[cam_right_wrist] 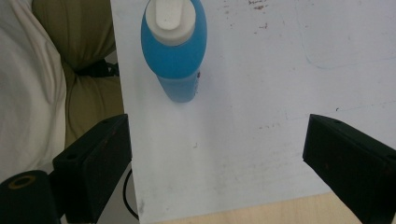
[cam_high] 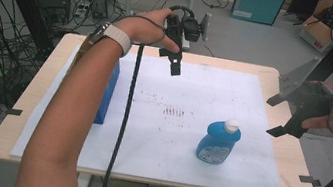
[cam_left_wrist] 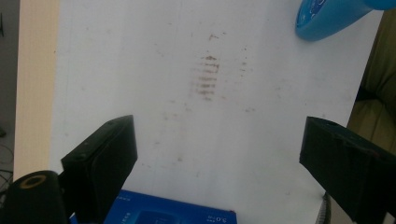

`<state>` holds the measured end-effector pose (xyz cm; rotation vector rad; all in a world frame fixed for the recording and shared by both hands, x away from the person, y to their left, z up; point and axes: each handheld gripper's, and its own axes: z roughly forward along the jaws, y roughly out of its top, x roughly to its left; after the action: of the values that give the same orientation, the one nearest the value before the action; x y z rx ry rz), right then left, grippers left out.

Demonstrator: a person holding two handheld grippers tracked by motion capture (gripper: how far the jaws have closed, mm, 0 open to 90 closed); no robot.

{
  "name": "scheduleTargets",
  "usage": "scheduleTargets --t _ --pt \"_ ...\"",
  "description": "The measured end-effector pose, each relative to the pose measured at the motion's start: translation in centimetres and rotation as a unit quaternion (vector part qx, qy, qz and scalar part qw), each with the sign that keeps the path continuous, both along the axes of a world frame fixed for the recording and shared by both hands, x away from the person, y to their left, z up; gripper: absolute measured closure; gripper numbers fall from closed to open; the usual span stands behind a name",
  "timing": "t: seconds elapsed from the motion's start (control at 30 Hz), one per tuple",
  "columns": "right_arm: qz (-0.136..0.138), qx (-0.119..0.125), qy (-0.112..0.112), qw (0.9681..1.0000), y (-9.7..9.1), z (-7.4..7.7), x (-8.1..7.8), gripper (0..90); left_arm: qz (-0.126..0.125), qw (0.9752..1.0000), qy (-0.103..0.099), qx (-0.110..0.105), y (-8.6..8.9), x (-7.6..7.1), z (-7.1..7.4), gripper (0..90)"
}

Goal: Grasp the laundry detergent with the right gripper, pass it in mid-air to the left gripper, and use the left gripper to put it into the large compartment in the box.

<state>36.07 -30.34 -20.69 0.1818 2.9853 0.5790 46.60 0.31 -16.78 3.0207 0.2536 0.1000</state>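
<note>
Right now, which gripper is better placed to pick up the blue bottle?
Right. The right gripper hangs open beside the bottle, with the bottle ahead in its own view and nothing between them. The left gripper is open too, but sits at the table's far edge, nearer the blue box.

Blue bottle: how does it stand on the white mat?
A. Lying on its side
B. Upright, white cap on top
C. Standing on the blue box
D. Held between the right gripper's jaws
B: the bottle stands upright on the mat with its white cap on top, apart from the right gripper and the box.
</note>
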Motion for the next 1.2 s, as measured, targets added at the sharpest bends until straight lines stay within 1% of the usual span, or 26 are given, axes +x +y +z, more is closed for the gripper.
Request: scheduleTargets --t 0.07,0.1,0.13,0.2,0.23,0.33,0.67,0.73,0.77,0.83,0.87,0.97,1.07,1.13,1.2 --pt "0.000 -0.001 -0.002 1.0000 0.02 0.01 -0.04 7.8 0.003 1.0000 -0.003 -0.003 0.00 -0.01 -0.01 8.9" --pt "0.005 0.000 -0.003 1.0000 0.04 0.02 -0.02 7.8 0.005 1.0000 -0.003 -0.006 0.00 -0.04 -0.03 8.9" --pt "0.000 0.001 0.001 1.0000 0.08 0.04 -0.12 7.7 0.001 1.0000 -0.004 -0.005 0.02 -0.02 0.00 8.8" --pt "0.000 -0.001 0.001 1.0000 0.06 0.13 -0.12 7.3 0.001 1.0000 -0.004 -0.003 0.12 -0.02 -0.02 8.2" --pt "0.001 0.000 0.001 1.0000 0.08 0.14 -0.11 7.3 0.006 0.9999 -0.008 -0.004 0.26 0.00 0.01 8.2" --pt "0.001 -0.002 0.000 1.0000 0.11 0.11 -0.10 7.1 0.006 0.9999 -0.008 -0.010 0.37 -0.08 0.02 8.3" --pt "0.000 -0.001 0.002 1.0000 -0.06 0.01 -0.23 5.6 0.003 0.9999 -0.009 -0.005 0.27 -0.15 0.04 8.6" --pt "-0.001 -0.001 0.004 1.0000 -0.06 0.01 -0.27 5.1 0.008 0.9999 -0.010 -0.010 0.26 -0.26 0.04 8.4" --pt "-0.002 0.000 0.005 1.0000 -0.04 0.02 -0.31 5.2 0.004 0.9999 -0.015 -0.007 0.26 -0.27 0.09 8.4" --pt "0.000 0.000 0.004 1.0000 0.00 0.05 -0.39 4.9 0.008 0.9998 -0.015 -0.008 0.26 -0.40 0.08 8.4" --pt "0.001 0.002 0.002 1.0000 0.01 0.02 -0.40 4.9 0.006 0.9998 -0.017 -0.007 0.26 -0.40 0.09 8.4" --pt "0.000 0.002 0.003 1.0000 -0.01 -0.08 -0.43 4.7 0.007 0.9998 -0.014 -0.012 0.23 -0.51 0.12 8.2" --pt "0.000 0.002 0.003 1.0000 -0.08 -0.32 -0.44 4.9 0.004 0.9998 -0.015 -0.009 0.12 -0.58 0.05 8.3" --pt "0.000 0.003 0.003 1.0000 -0.08 -0.39 -0.43 4.8 0.004 0.9998 -0.015 -0.010 0.10 -0.60 0.01 8.3" --pt "0.001 0.004 0.004 1.0000 -0.10 -0.54 -0.45 4.8 0.008 0.9999 -0.011 -0.011 0.07 -0.62 -0.04 8.6"
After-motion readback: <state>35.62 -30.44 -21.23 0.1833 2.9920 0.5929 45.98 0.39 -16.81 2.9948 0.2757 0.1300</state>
